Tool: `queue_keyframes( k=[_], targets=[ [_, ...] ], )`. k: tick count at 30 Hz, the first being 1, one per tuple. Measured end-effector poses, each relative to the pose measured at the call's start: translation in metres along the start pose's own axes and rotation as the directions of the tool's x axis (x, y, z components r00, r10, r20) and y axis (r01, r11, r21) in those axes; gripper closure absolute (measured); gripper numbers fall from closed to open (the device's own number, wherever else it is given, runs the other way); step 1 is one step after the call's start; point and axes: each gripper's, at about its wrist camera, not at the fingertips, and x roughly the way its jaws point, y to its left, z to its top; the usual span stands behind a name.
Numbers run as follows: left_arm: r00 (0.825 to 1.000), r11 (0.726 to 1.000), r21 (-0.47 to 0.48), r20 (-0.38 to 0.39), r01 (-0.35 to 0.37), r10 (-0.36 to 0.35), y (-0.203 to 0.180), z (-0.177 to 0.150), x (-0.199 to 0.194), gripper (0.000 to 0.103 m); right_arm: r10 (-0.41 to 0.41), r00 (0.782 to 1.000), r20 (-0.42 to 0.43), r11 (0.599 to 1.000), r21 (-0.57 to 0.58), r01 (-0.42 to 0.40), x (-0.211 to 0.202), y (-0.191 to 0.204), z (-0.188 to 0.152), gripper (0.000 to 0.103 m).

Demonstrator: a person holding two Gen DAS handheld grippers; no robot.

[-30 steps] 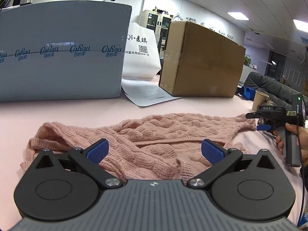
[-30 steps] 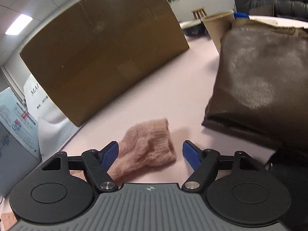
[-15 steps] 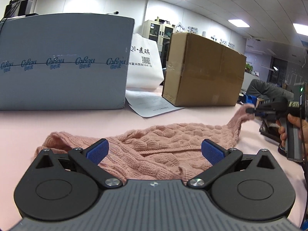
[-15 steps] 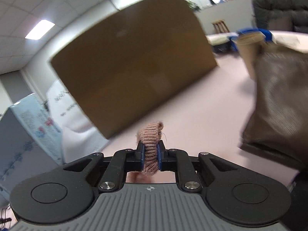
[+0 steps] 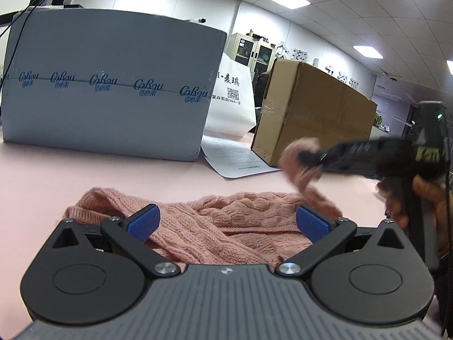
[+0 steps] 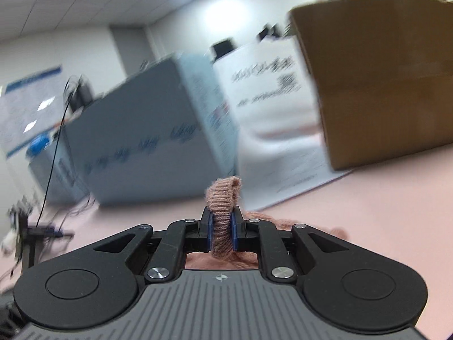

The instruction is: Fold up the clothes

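Left wrist view: your left tongs hang wide apart with nothing between them, low over the pink knit sweater bunched on the pink worktop. A second ago the sleeve lay stretched out to the right; now your right tongs have lifted its cuff up and swung it in over the body of the sweater. Behind stand a grey carton, a white bag, a sheet of paper and a brown cardboard box.

Right wrist view: your right tongs are clamped tight on the ribbed cuff, which pokes up above the blue pads. Since a second ago, when they stood spread around the cuff, they have closed and turned leftward: the brown garment has left the frame, and the blurred grey carton, white bag and cardboard box now fill the background.
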Motion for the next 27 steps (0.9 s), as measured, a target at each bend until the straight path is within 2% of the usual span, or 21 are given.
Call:
queue_keyframes(
  k=[1, 2, 4, 5, 8, 9, 10, 13, 14, 16, 18, 20, 22, 24, 25, 27],
  targets=[
    [1.0, 1.0, -0.003, -0.002, -0.004, 0.004, 0.001, 0.0, 0.0, 0.0, 0.018, 0.999, -0.047, 1.0, -0.01, -0.018, 0.008, 0.004, -0.003, 0.084],
    [1.0, 1.0, -0.007, -0.004, -0.007, 0.007, 0.001, 0.0, 0.0, 0.0, 0.04, 0.993, -0.108, 0.999, -0.015, -0.042, 0.017, 0.007, -0.008, 0.071],
    [1.0, 1.0, -0.015, -0.008, -0.009, 0.009, 0.003, 0.001, 0.001, 0.0, 0.075, 0.988, -0.132, 0.997, 0.005, -0.075, 0.019, 0.008, -0.014, 0.046],
    [1.0, 1.0, -0.02, -0.012, -0.01, 0.009, 0.004, 0.001, 0.002, 0.0, 0.103, 0.99, -0.097, 0.994, 0.034, -0.1, 0.014, 0.003, -0.016, 0.042],
    [0.999, 0.999, -0.033, -0.031, -0.01, 0.009, 0.006, 0.001, 0.005, 0.0, 0.168, 0.985, 0.038, 0.981, 0.092, -0.171, -0.008, -0.012, -0.014, 0.037],
    [0.999, 0.999, -0.035, -0.036, -0.011, 0.01, 0.007, 0.001, 0.006, 0.0, 0.166, 0.984, 0.068, 0.981, 0.095, -0.172, -0.013, -0.015, -0.013, 0.037],
    [0.999, 0.999, -0.035, -0.039, -0.013, 0.012, 0.007, 0.001, 0.007, 0.0, 0.16, 0.983, 0.092, 0.981, 0.096, -0.169, -0.016, -0.018, -0.011, 0.037],
    [0.999, 0.999, -0.029, -0.041, -0.026, 0.025, 0.006, 0.001, 0.009, 0.0, 0.105, 0.99, 0.094, 0.99, 0.082, -0.113, -0.013, -0.022, -0.011, 0.038],
    [0.999, 0.999, -0.026, -0.041, -0.033, 0.032, 0.006, 0.0, 0.009, 0.0, 0.107, 0.993, 0.048, 0.989, 0.098, -0.111, -0.003, -0.024, -0.013, 0.038],
    [0.998, 0.999, -0.023, -0.046, -0.045, 0.044, 0.006, 0.0, 0.011, 0.0, 0.094, 0.988, -0.126, 0.99, 0.117, -0.08, 0.027, -0.024, -0.021, 0.039],
    [0.997, 0.998, -0.03, -0.056, -0.056, 0.054, 0.009, 0.0, 0.014, 0.0, 0.057, 0.99, -0.128, 0.998, 0.047, -0.051, 0.032, -0.02, -0.028, 0.04],
    [0.996, 0.997, -0.042, -0.065, -0.064, 0.061, 0.012, 0.0, 0.016, 0.0, 0.061, 0.99, -0.131, 0.998, 0.018, -0.059, 0.027, -0.015, -0.024, 0.04],
    [0.995, 0.996, -0.06, -0.072, -0.066, 0.062, 0.016, 0.0, 0.018, 0.0, 0.16, 0.986, -0.053, 0.985, 0.077, -0.156, 0.013, -0.022, -0.019, 0.036],
    [0.995, 0.995, -0.08, -0.083, -0.067, 0.061, 0.019, 0.0, 0.02, 0.0, 0.208, 0.978, -0.027, 0.974, 0.1, -0.204, 0.008, -0.026, -0.017, 0.029],
    [0.994, 0.994, -0.085, -0.084, -0.072, 0.065, 0.02, 0.0, 0.02, 0.0, 0.221, 0.974, -0.047, 0.972, 0.095, -0.216, 0.01, -0.025, -0.018, 0.022],
    [0.993, 0.992, -0.088, -0.081, -0.089, 0.081, 0.022, 0.0, 0.02, 0.0, 0.218, 0.969, -0.114, 0.974, 0.086, -0.209, 0.021, -0.023, -0.023, 0.019]
  ],
)
